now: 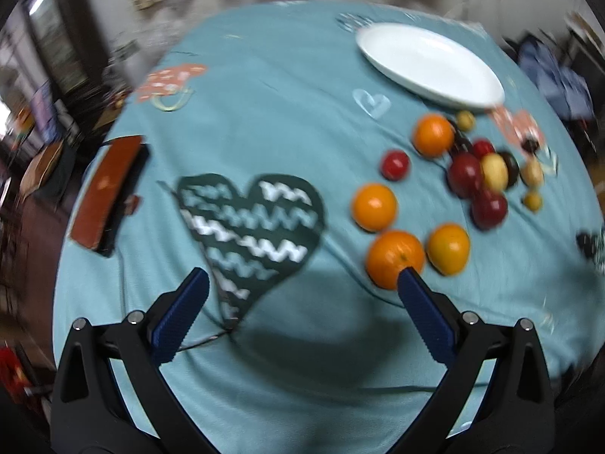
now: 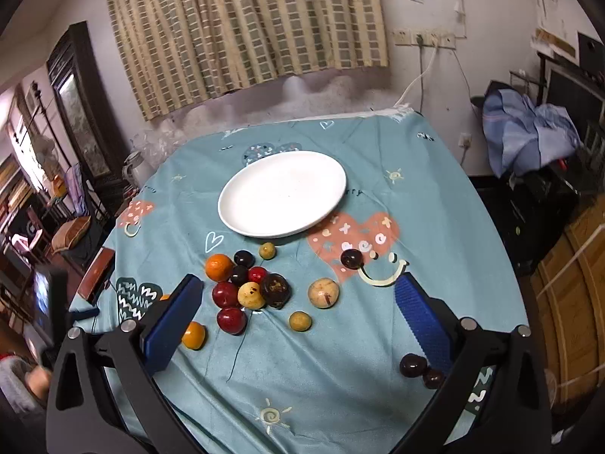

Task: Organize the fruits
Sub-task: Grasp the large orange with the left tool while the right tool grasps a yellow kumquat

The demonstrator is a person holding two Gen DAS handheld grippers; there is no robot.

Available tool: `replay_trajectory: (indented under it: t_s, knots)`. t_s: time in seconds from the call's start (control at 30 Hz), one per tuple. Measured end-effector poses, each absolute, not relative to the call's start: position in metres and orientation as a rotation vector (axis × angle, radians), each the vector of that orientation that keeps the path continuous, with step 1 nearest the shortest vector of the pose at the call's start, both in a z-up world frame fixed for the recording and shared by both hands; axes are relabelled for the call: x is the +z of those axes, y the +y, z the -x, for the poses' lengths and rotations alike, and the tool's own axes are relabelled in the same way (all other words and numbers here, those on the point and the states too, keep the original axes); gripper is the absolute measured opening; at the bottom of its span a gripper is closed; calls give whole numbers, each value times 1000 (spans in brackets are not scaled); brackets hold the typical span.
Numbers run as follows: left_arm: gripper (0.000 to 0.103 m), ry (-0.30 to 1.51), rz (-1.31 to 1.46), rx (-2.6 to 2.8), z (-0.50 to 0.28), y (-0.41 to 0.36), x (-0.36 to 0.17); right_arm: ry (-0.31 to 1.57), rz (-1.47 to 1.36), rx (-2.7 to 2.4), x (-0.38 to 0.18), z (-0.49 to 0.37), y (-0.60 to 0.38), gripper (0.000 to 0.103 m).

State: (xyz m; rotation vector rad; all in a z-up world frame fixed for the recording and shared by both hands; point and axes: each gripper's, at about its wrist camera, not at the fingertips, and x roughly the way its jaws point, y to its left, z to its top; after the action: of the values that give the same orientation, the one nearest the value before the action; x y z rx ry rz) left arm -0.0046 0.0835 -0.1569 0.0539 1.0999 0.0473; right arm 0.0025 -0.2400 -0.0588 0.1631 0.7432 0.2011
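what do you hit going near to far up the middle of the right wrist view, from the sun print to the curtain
sun print → small yellow-brown fruit → dark mottled fruit → small olive fruit → white plate → checked curtain

Both the left gripper (image 1: pixel 302 283) and the right gripper (image 2: pixel 297 291) have glossy black plastic arms with triangular cut-outs, two silver screws (image 1: pixel 135 317) per arm, and blue ridged pads (image 2: pixel 419 316) along their fingers.
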Motion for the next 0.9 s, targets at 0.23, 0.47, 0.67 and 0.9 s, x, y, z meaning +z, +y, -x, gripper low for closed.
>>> replay_trajectory:
  t_s: [0.23, 0.47, 0.67, 0.9]
  knots:
    - [101, 1126, -54, -61, -14, 64, -176, 834, -38, 211, -66, -13, -217, 102]
    - [95, 1136, -67, -110, -32, 63, -189, 863, -44, 177, -70, -18, -222, 102]
    - [59, 1154, -83, -222, -36, 48, -192, 886, -43, 152, -74, -22, -222, 102]
    - [46, 1182, -7, -288, -44, 53, -201, 915, -49, 151, -80, -28, -223, 102]
